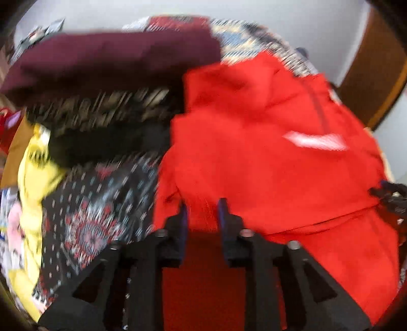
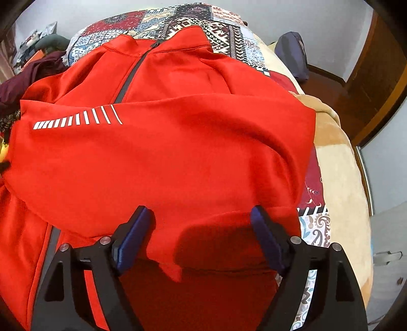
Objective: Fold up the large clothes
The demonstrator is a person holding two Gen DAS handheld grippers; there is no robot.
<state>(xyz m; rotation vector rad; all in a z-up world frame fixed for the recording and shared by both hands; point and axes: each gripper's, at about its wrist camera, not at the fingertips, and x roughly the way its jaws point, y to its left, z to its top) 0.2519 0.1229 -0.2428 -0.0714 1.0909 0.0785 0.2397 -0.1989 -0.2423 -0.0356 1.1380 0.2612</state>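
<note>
A large red zip jacket point(image 2: 178, 157) with a dark zipper and white reflective stripes lies spread on a patterned bedspread point(image 2: 193, 23). One sleeve is folded across its chest. My right gripper point(image 2: 203, 216) is open, its jaws standing wide apart just above the jacket's lower part. In the blurred left wrist view the same jacket point(image 1: 267, 152) fills the right side. My left gripper point(image 1: 202, 207) is nearly closed, with a fold of red fabric between its fingertips at the jacket's left edge.
A pile of other clothes lies left of the jacket: a maroon garment point(image 1: 106, 61), a black patterned cloth point(image 1: 96, 203) and a yellow piece point(image 1: 33, 173). A beige blanket point(image 2: 338, 178) covers the bed's right edge. A wooden door frame point(image 2: 376, 84) stands at the right.
</note>
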